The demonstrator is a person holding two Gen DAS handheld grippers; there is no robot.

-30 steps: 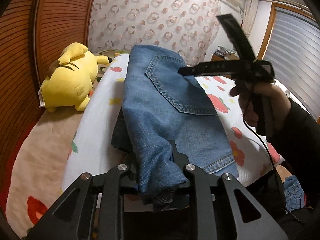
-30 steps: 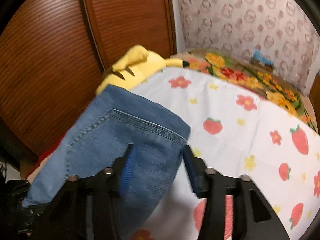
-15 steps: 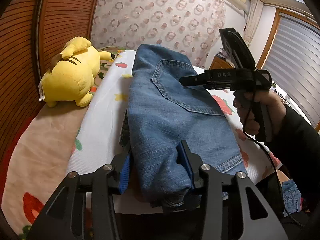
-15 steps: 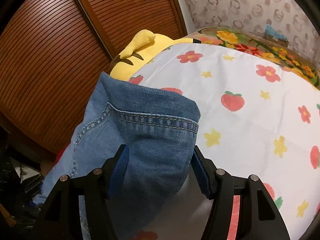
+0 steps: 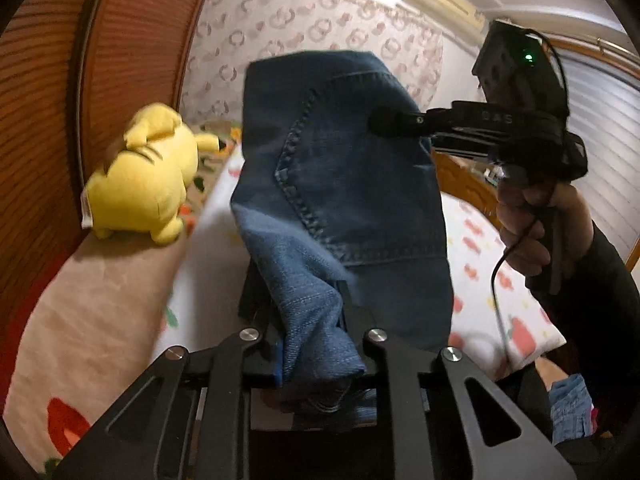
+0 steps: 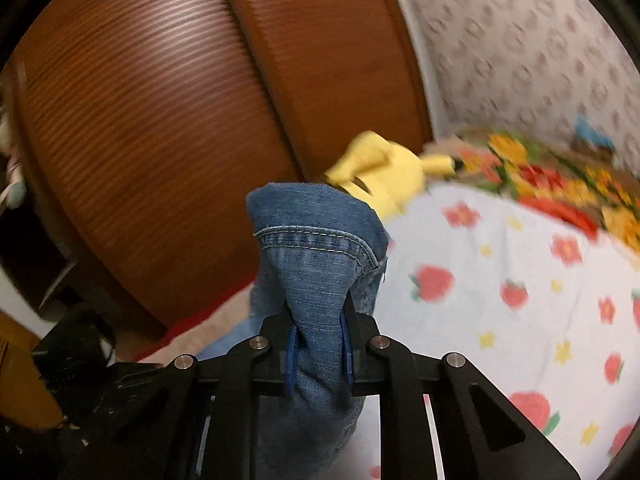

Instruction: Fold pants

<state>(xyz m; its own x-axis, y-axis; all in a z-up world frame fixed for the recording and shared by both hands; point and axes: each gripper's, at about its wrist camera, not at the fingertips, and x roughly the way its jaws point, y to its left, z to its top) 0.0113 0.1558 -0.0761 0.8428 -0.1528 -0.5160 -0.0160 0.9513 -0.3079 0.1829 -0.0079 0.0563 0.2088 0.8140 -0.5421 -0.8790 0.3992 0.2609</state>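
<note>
The folded jeans (image 5: 352, 184) hang lifted above the strawberry-print bed (image 5: 476, 248), pinched at one end by the left tool (image 5: 310, 320) and at the other by the right tool (image 6: 318, 320). White letters "OAS" show on the right tool's body. A yellow plush (image 5: 140, 184) lies near the bed's edge.

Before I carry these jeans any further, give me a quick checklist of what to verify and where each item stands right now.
1. Left gripper grip: ok, jaws clamped on a bunched denim end of the jeans.
2. Right gripper grip: ok, jaws pinch a folded corner near the stitched seam.
3. Fold holding together: cannot tell, the underside is hidden.
4. Yellow plush toy out of the way: ok, it lies apart to the left, by the wooden doors.
5. Landing spot on the strawberry sheet: cannot tell, the jeans hide the part under them.
6. Picture sharpness: not ok, both views are motion-blurred.
</note>
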